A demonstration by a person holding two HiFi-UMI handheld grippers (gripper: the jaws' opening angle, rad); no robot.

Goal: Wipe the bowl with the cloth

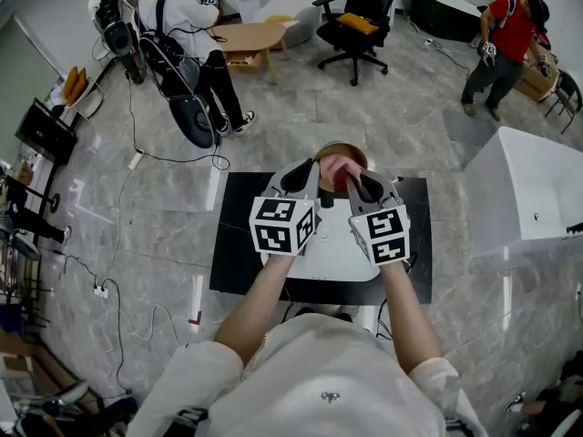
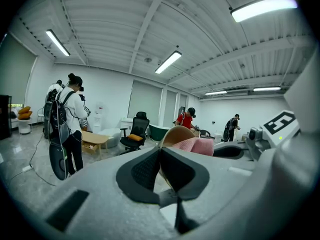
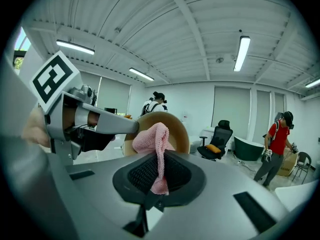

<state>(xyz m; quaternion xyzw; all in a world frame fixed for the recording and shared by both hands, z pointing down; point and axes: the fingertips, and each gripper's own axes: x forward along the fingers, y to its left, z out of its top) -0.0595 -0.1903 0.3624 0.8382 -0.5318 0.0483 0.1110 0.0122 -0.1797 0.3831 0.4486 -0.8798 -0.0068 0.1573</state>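
Note:
I hold a tan wooden bowl (image 1: 342,153) lifted above the table, tipped on its side. My left gripper (image 1: 314,166) is shut on its rim; in the left gripper view the thin bowl (image 2: 176,133) edge runs down between the closed dark pads. My right gripper (image 1: 352,180) is shut on a pink knitted cloth (image 1: 337,173). In the right gripper view the cloth (image 3: 154,139) rises from the pinched jaws and bunches against the inside of the bowl (image 3: 179,130). The left gripper (image 3: 131,126) reaches in from the left there.
Below the grippers a white board (image 1: 332,255) lies on a black table (image 1: 235,248). A large white tub (image 1: 528,198) stands to the right. Farther off are a black office chair (image 1: 357,21), a low wooden table (image 1: 248,39), several people and floor cables.

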